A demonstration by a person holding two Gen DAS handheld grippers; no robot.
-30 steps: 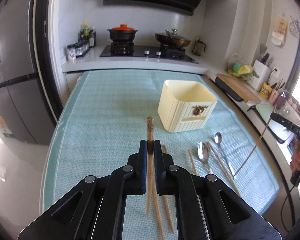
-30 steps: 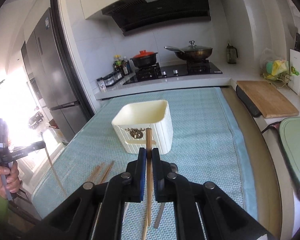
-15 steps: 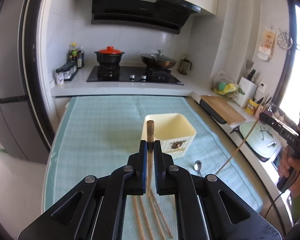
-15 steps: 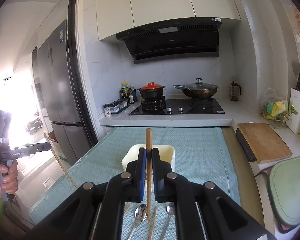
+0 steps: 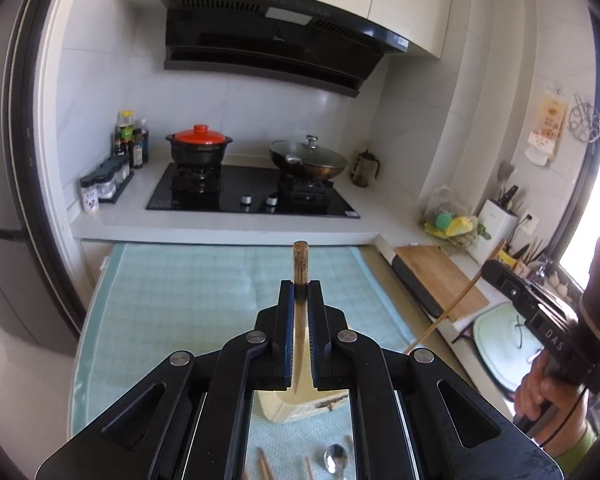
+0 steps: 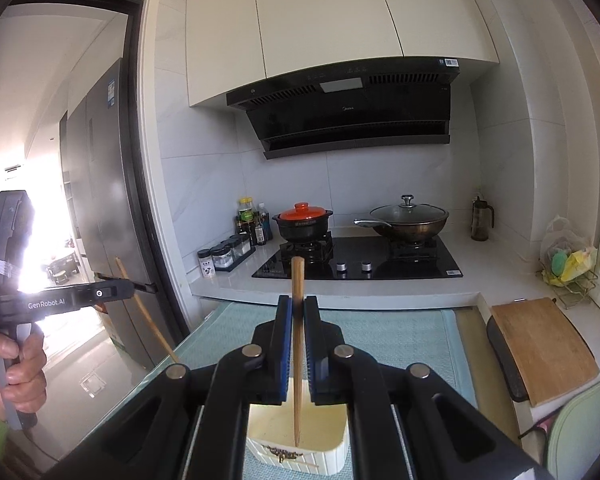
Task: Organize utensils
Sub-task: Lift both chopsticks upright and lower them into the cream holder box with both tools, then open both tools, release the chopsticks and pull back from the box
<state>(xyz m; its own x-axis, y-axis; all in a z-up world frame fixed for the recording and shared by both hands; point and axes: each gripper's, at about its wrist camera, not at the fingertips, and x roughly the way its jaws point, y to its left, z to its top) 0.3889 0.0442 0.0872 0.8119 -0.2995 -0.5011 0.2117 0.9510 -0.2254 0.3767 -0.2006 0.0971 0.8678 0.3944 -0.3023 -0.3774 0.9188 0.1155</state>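
Observation:
My left gripper (image 5: 300,285) is shut on a wooden chopstick (image 5: 300,264) whose thick end sticks up past the fingertips. My right gripper (image 6: 298,300) is shut on another wooden chopstick (image 6: 298,280), and its thin tip hangs over the open cream utensil holder (image 6: 332,456). The same holder (image 5: 276,412) shows below the left fingers. A spoon (image 5: 335,458) and loose chopsticks (image 5: 265,466) lie on the teal mat (image 5: 180,300). Each view shows the other gripper at its edge, held in a hand with its chopstick (image 5: 448,316) slanting down.
A hob (image 5: 252,196) with a red-lidded pot (image 5: 198,148) and a lidded wok (image 5: 308,160) stands beyond the mat. A wooden cutting board (image 6: 540,352) lies at the right. A fridge (image 6: 100,200) stands left.
Both grippers have risen with their chopsticks and come closer to the holder, which has slid from mid-frame to under the fingers. The loose utensils on the mat have dropped to the frame's bottom.

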